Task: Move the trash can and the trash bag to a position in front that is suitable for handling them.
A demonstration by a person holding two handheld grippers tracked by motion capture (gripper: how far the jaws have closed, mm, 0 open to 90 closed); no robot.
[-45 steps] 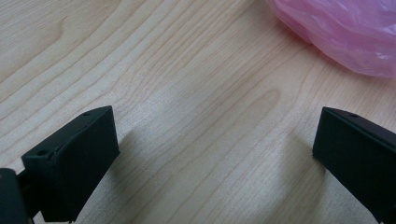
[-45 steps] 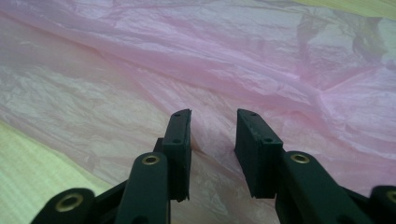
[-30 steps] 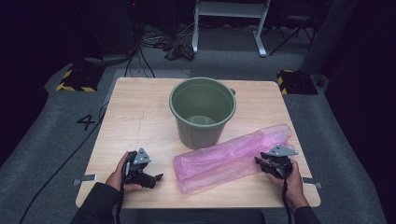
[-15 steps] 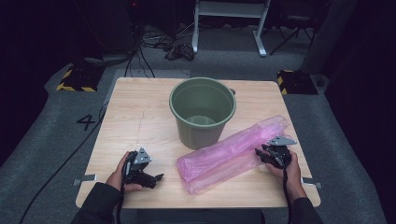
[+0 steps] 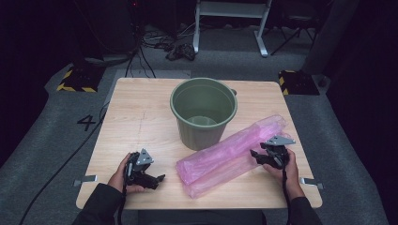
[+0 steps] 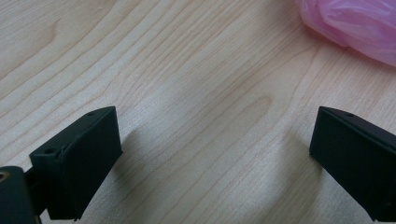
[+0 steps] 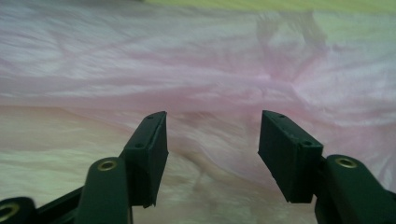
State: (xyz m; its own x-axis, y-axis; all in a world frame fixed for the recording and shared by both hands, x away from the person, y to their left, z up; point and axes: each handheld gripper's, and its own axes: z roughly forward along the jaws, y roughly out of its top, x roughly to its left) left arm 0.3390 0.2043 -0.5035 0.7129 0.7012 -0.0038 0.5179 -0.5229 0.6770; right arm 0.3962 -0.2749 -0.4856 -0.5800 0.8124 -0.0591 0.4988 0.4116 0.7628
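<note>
On the wooden table (image 5: pixel 141 117) nothing is yet seen done toward lining the bin; the green bucket (image 5: pixel 202 112) stands upright at centre, bare inside as far as the high view shows; the pink plastic bag (image 5: pixel 232 154) lies flat and unopened on the tabletop, stretched diagonally from just right of the bucket's base toward the near edge, judged touching or just beside the bucket; the right gripper (image 5: pixel 257 155) is set against the bag's right half, jaws just opened wider and standing apart; in the right gripper view the pink film (image 7: pixel 210 74) is seen ahead of and between the pads, not pinched; the left gripper (image 5: pixel 159 178) is rested on the table near the bag's near end, jaws wide apart over bare wood, bag corner (image 6: pixel 348 25) seen farther off, nothing held; judged early stage: bag still to be gripped, lifted, opened at its mouth and fitted into the bucket; mouth end of the bag cannot be told from these views.
</note>
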